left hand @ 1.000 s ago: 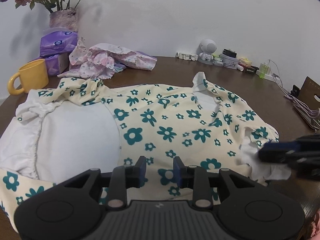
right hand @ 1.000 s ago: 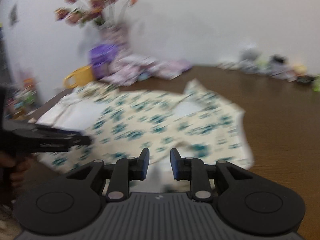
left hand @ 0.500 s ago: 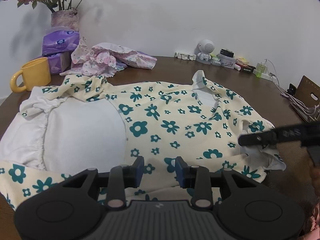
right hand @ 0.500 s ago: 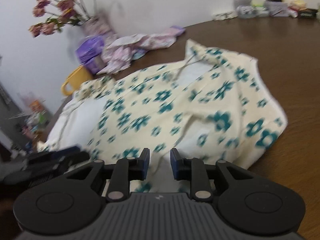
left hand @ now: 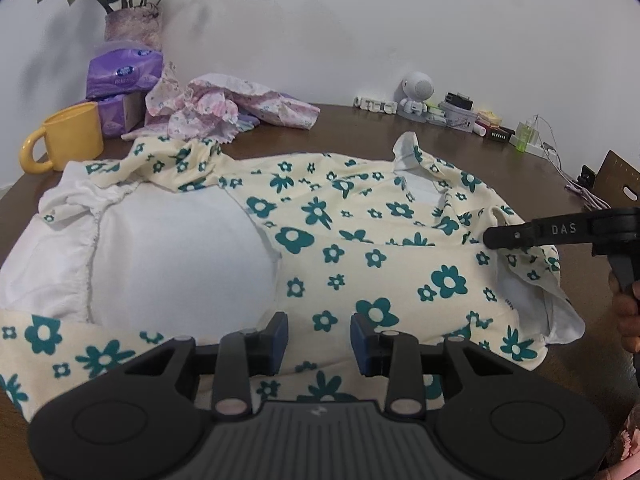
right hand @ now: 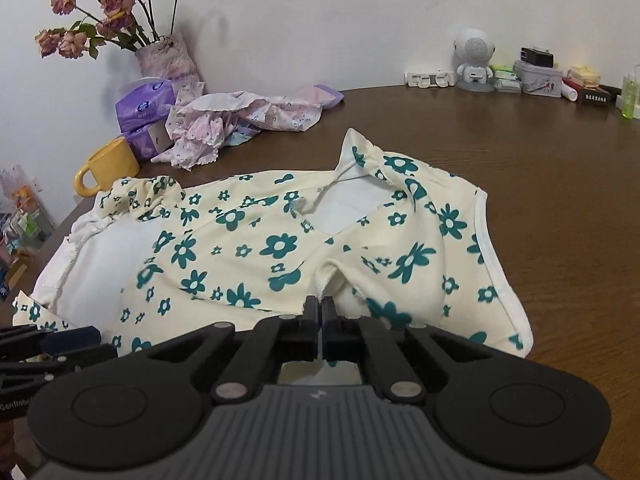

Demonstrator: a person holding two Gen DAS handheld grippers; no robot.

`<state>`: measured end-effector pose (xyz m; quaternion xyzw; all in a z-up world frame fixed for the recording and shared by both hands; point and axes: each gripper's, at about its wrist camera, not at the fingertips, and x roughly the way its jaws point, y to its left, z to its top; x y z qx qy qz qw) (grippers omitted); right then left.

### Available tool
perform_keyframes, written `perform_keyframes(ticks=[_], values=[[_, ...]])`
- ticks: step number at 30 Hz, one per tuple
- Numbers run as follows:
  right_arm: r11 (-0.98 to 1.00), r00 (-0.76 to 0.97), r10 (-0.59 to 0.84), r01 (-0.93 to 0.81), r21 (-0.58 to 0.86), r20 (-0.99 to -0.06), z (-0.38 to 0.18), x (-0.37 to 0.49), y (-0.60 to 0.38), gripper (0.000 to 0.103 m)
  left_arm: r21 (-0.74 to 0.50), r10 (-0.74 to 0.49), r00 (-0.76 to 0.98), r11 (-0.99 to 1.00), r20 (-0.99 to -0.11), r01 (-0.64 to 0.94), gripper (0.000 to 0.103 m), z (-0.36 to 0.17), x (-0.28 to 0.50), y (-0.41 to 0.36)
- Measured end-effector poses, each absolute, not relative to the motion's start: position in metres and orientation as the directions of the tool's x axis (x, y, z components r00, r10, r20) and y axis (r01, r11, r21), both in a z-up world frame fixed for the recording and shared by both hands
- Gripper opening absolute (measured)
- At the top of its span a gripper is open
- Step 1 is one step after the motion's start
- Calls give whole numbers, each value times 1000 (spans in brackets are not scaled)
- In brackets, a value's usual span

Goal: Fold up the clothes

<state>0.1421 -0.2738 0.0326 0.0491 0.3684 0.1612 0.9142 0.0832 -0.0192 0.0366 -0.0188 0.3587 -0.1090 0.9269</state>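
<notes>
Right gripper (right hand: 321, 312) newly pinches floral garment (right hand: 280, 240); yellow mug (right hand: 108, 170) beyond.

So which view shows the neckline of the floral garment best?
The right wrist view: the floral garment's neckline lies open near centre, white lining visible. The left wrist view shows it farther off and foreshortened.

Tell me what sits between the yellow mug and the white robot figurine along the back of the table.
In the right wrist view, purple tissue packs and a crumpled pink floral garment lie between the yellow mug and the robot figurine, then bare table.
</notes>
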Motion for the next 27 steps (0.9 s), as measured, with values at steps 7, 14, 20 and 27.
perform_keyframes(ticks=[7, 14, 20, 27], values=[[936, 669, 352, -244, 253, -655, 29, 133, -280, 8, -116, -212, 728, 977, -652, 181, 33, 40, 83, -15], [970, 778, 211, -242, 27, -592, 45, 113, -274, 42, -117, -233, 720, 971, -654, 208, 34, 40, 87, -22], [965, 769, 130, -242, -98, -626, 30, 136, -266, 9, -99, -210, 719, 976, -662, 195, 34, 38, 88, -21], [965, 776, 85, -220, -142, -625, 28, 130, -280, 4, -84, -187, 723, 981, -666, 176, 34, 35, 91, -18]])
